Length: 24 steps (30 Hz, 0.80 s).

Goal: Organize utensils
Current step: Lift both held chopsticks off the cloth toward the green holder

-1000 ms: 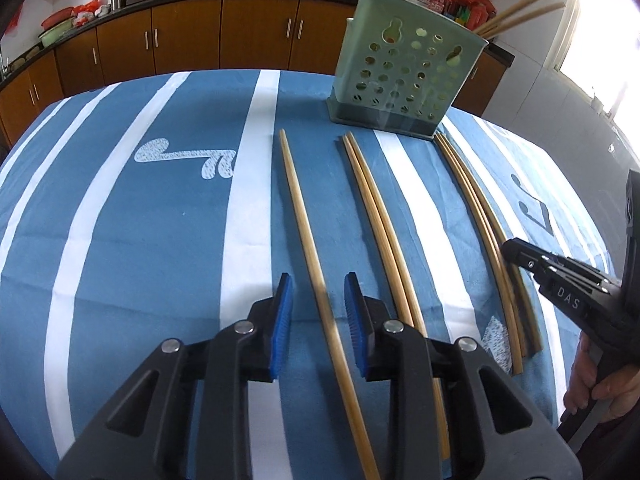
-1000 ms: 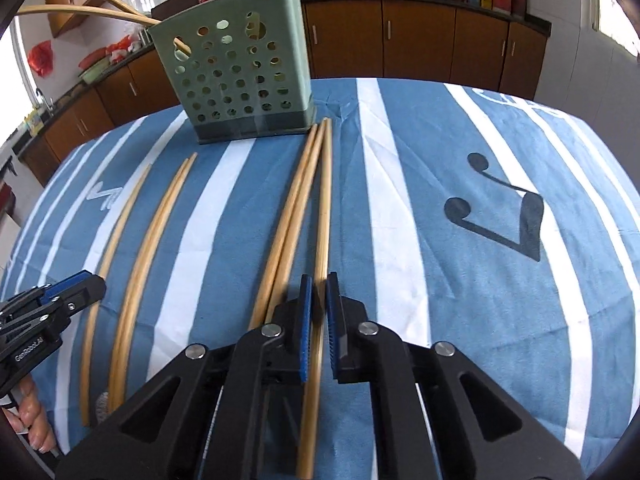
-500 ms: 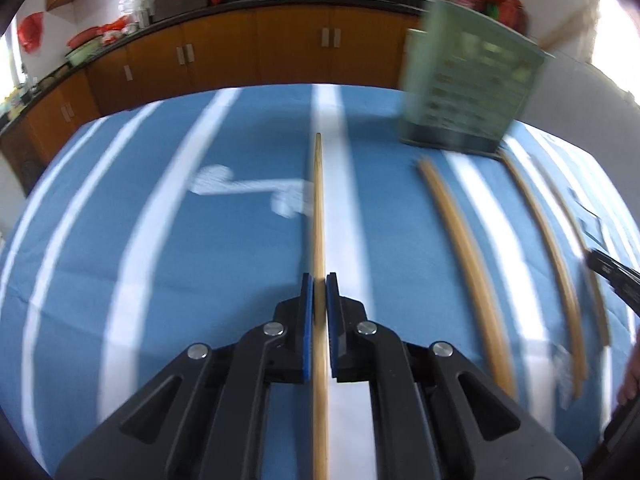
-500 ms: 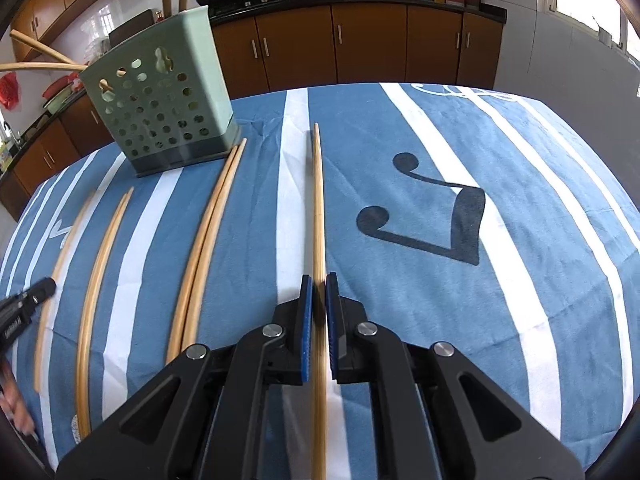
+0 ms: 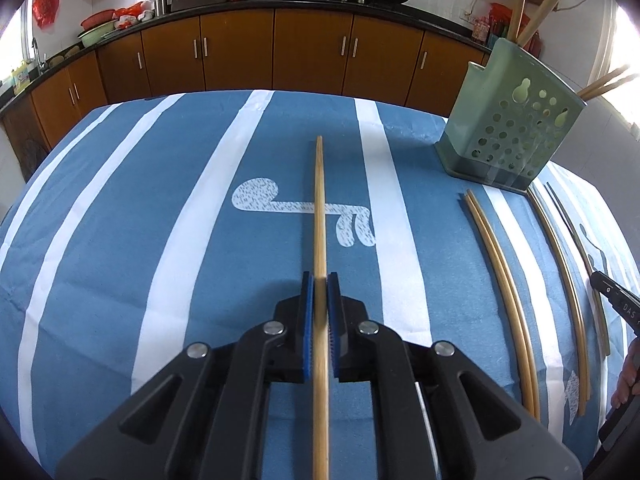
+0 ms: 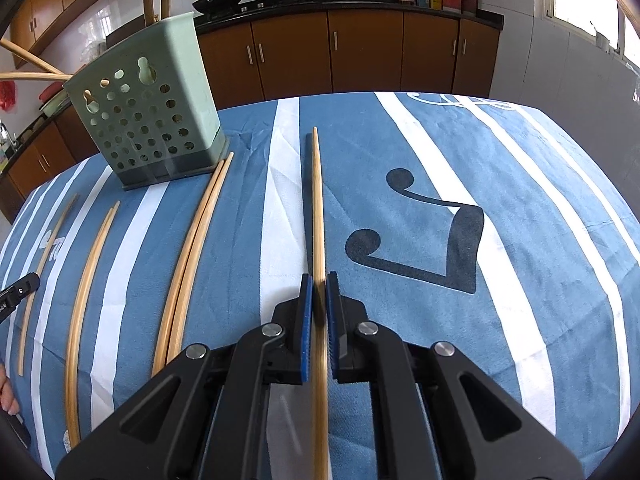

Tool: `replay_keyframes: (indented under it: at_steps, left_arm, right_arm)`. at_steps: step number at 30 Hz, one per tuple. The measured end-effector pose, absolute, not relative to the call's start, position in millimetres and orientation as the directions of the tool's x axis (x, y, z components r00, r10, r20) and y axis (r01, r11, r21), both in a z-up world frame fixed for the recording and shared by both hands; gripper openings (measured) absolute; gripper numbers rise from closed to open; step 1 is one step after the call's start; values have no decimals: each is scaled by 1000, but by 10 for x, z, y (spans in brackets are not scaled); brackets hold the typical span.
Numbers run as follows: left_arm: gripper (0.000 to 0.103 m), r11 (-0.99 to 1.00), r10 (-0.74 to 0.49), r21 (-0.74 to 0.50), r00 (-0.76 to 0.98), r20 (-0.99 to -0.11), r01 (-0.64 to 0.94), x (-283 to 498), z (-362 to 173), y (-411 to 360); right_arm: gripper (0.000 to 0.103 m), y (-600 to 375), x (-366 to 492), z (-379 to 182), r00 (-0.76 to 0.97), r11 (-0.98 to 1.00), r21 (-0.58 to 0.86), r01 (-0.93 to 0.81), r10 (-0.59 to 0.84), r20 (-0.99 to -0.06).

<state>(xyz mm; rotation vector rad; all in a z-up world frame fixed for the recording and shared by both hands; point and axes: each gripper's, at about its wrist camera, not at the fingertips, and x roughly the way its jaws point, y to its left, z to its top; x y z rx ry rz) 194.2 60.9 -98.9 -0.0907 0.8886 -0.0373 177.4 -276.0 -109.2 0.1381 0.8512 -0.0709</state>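
Bamboo is what each hand-held gripper has between its blue pads. We find the left hand-held gripper (image 5: 320,280) closed narrowly on a single chopstick (image 5: 319,216), which runs straight ahead from its jaws, its tip out over the white motif printed on the blue striped cloth (image 5: 120,240) that covers the bench. We find the right hand-held gripper (image 6: 318,280) likewise closed tight on its own chopstick (image 6: 318,208), which points straight forward, with a dark shadow line just to its left on the cloth.

From the left hand-held gripper, the green perforated utensil holder (image 5: 516,128) stands ahead and well to the right, upright on its dark base, with several chopsticks leaning out of its top. A loose pair of chopsticks (image 5: 504,280) lies on the cloth to the right of this gripper, the two touching side by side; further right lie more sticks, beyond which the tip of the other gripper shows at the frame edge.

From the right hand-held gripper, the same holder (image 6: 148,120) stands ahead and to the left. Just left of this gripper a touching pair (image 6: 192,252) lies with its far end beside the holder's base. Further left lie another pair (image 6: 88,280) and a single thin stick (image 6: 44,268), well apart from one another.

A person's fingertips show at the edge of each view.
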Motion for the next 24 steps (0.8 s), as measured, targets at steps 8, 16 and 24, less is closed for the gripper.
replay_keyframes:
  at_steps: [8, 16, 24]
  left_arm:
    - [9, 994, -82, -110, 630, -772, -6, 1958, -993, 629]
    - [10, 995, -77, -99, 628, -775, 0, 1925, -994, 619]
    - [10, 996, -79, -84, 622, -779, 22, 1625, -988, 644]
  right_arm:
    - [8, -2753, 1773, -1093, 658, 988, 94, 118, -7, -753]
    - [8, -2731, 1744, -1088, 657, 990, 77, 116, -18, -754]
    - [8, -2734, 1512, -1098, 655, 992, 81, 97, -2, -756]
